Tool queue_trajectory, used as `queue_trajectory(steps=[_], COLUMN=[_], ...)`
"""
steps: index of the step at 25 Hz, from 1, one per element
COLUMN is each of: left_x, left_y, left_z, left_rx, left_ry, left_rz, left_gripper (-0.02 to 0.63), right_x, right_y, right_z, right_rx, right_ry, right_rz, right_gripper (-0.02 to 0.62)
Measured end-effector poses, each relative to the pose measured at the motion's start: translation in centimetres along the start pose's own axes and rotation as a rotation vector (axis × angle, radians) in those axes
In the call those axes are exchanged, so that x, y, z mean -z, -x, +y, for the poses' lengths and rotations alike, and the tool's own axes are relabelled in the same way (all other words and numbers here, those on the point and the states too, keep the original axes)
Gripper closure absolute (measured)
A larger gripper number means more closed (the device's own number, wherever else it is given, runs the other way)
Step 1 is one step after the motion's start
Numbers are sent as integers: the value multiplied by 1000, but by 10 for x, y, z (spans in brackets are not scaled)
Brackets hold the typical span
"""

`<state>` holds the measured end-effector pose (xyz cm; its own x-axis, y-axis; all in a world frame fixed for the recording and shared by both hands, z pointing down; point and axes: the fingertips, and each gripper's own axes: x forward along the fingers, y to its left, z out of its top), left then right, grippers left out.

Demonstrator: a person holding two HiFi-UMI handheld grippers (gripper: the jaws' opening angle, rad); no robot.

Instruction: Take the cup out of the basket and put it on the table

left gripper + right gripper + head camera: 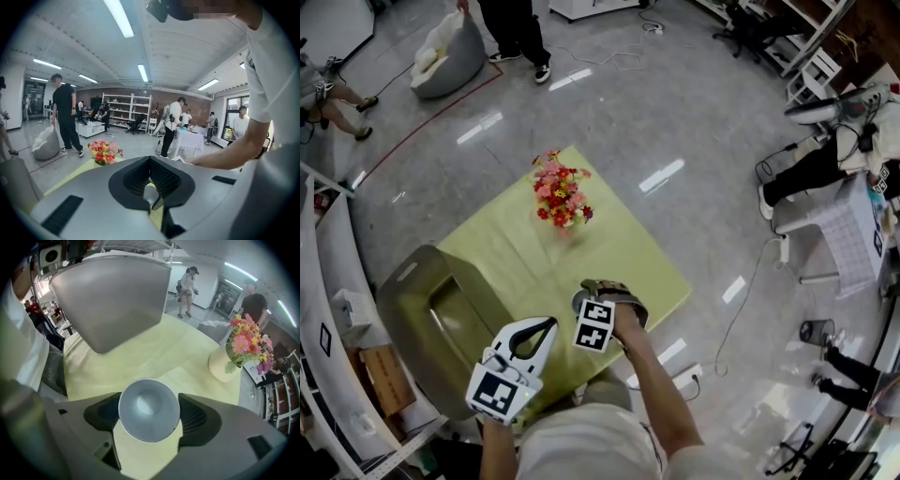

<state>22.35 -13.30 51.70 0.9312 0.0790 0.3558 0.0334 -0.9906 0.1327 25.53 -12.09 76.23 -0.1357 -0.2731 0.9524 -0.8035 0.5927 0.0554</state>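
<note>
A pale grey cup [149,409], seen from above, sits between the jaws of my right gripper [149,412]. The pads [193,414] press its rim on both sides. It is over the yellow-green table [140,352] near the front edge; I cannot tell whether its base touches. In the head view my right gripper [598,314] points steeply down and only the cup's edge [579,302] shows. The grey basket [422,281] [112,296] stands at the table's left. My left gripper [549,324] [150,161] is held low beside the right one, its tips together with nothing held.
A pot of red and pink flowers [561,202] [225,364] stands mid-table. A grey beanbag [445,56] and a standing person [520,33] are beyond the table. Cardboard boxes [384,375] sit at the left, a power strip [689,375] on the floor at the right.
</note>
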Motion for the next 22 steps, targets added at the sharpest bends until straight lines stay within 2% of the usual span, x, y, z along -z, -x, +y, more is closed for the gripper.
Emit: queue_trajectory(steps=[8,14,18,22], left_x=[0,0,-3,-3], left_y=[2,1,1,4], left_z=[1,1,1,1], left_rx=[3,4,4,6], left_ry=[-1,-3,7,18], left_rz=[-5,-4,-16,-35], left_gripper=[597,597,597,597], right_x=[-4,-6,-14,-26], right_y=[1,15,44,90], right_z=[3,-2,-7,-17], right_rx=[-3,31,80,161], right_ry=[-5,-10,-48,-133], right_rz=[-32,-57,-144,-316], right_gripper=[213,207,207,209])
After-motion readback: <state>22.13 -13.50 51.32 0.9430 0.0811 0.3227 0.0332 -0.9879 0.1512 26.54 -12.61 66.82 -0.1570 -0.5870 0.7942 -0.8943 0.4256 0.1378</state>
